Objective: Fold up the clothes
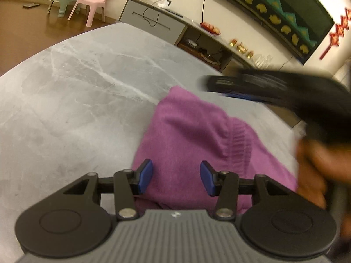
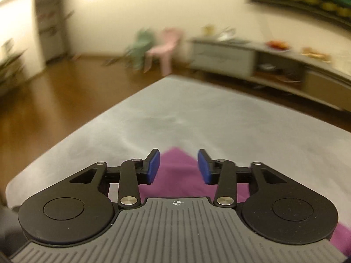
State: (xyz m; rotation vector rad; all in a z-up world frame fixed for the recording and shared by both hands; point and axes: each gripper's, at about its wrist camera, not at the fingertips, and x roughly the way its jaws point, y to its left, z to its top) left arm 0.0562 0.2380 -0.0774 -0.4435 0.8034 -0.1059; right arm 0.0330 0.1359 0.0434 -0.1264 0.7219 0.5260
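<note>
Two hand-held grippers (image 1: 176, 177) (image 2: 178, 167) (agape) over purple garment (image 1: 193, 131).

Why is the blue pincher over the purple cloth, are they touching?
Cannot tell. In the left wrist view the left gripper stands open over the purple cloth, nothing pinched, but whether its fingertips rest on it isn't shown.

Left gripper (image 1: 176, 176) points downward, jaws parted, gripping nothing; right gripper (image 2: 178, 166) likewise, its hand (image 1: 313, 171) blurred

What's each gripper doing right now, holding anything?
Left gripper: open above the purple garment, gripping nothing.
Right gripper: open, nothing between its pads; garment lies below.
</note>
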